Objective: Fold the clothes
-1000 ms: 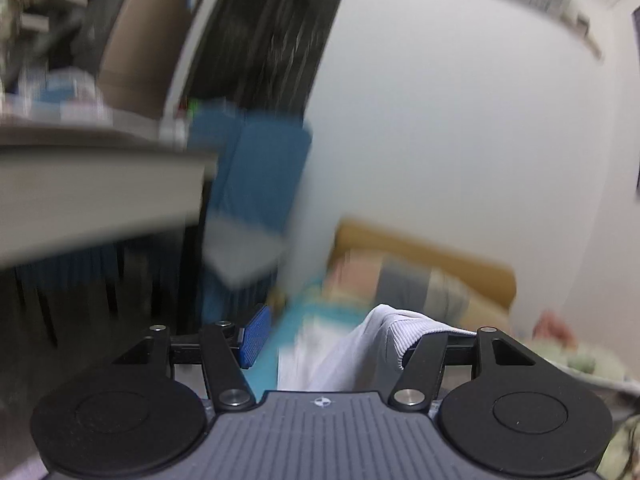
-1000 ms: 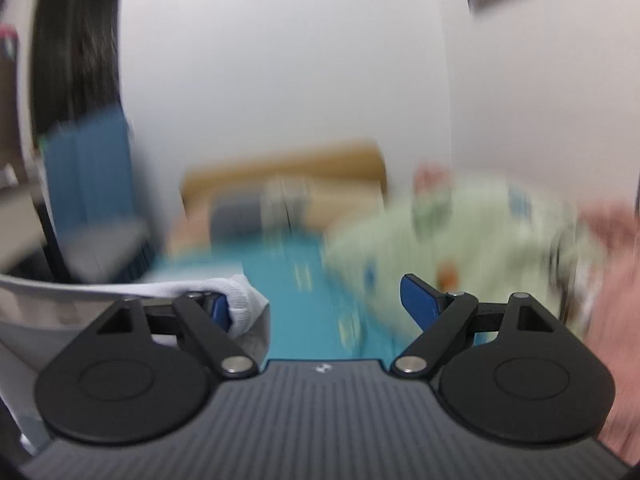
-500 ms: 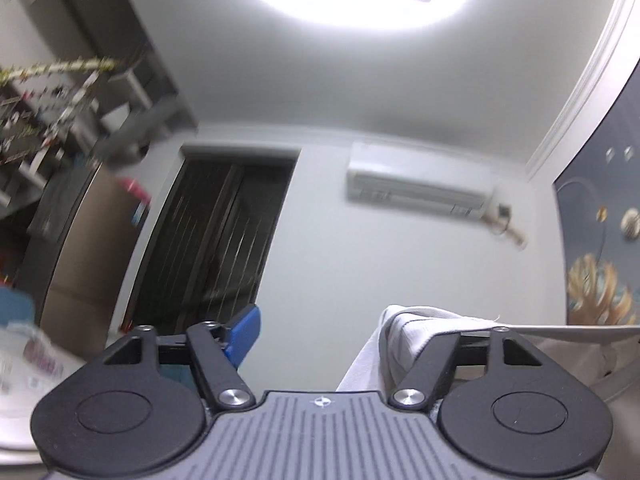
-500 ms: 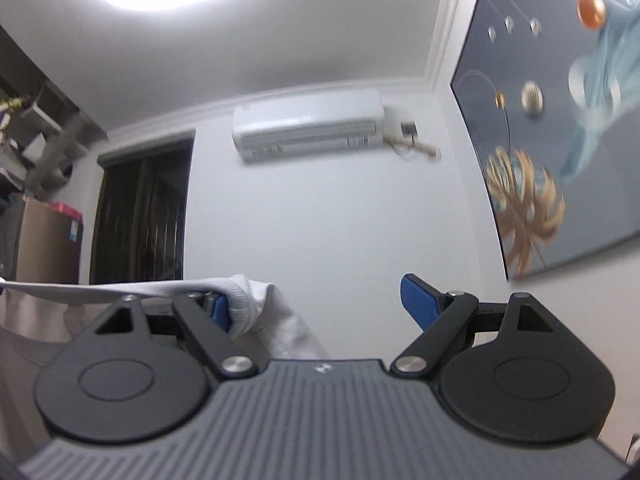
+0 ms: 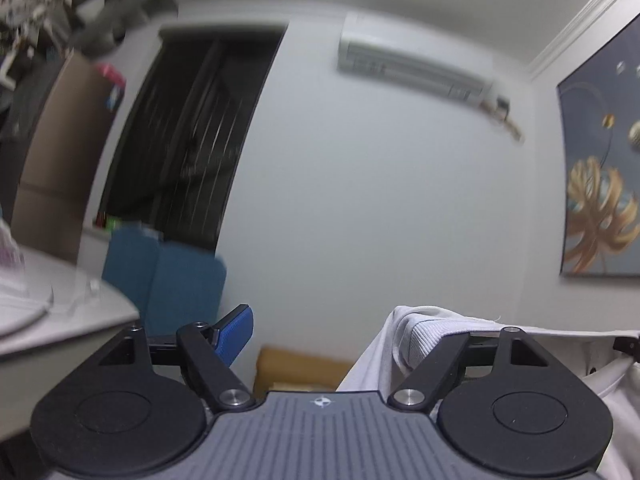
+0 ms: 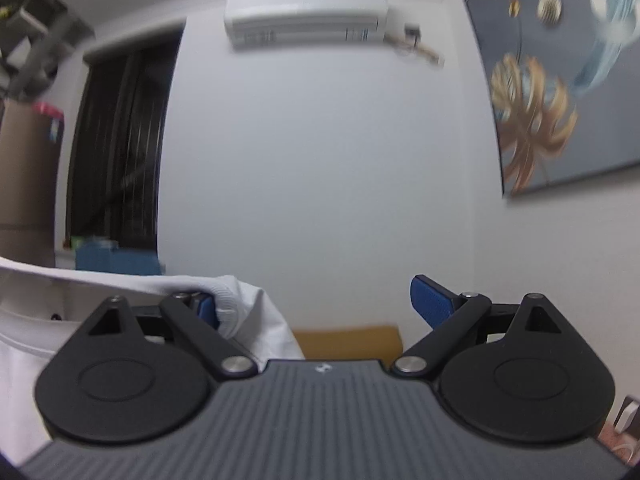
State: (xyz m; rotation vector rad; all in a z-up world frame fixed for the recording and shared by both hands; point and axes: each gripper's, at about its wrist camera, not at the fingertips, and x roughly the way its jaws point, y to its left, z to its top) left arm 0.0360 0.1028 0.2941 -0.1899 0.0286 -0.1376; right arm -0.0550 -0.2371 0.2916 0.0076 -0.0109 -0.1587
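A white garment [image 5: 424, 344] with a ribbed hem hangs over the right finger of my left gripper [image 5: 328, 326]. That gripper's jaws stand wide apart, and its left blue pad [image 5: 236, 330] is bare. In the right wrist view the same white garment [image 6: 248, 312] drapes over the left finger of my right gripper [image 6: 316, 300], which is open too, its right blue pad [image 6: 430, 304] bare. The cloth stretches taut between the two grippers and is held up in the air. Most of the garment falls below the frames, out of sight.
Both cameras face a white wall with an air conditioner [image 6: 304, 12], a dark doorway [image 5: 192, 140] and a framed painting [image 6: 560, 80]. A wooden headboard [image 6: 348, 340] shows low down. A grey table edge [image 5: 60, 320], a blue panel [image 5: 168, 280] and a cardboard box [image 5: 52, 160] lie to the left.
Both grippers swung up from facing the bed to the ceiling, and now tilt back down to face the wall. The white garment stays hooked on both inner fingers throughout.
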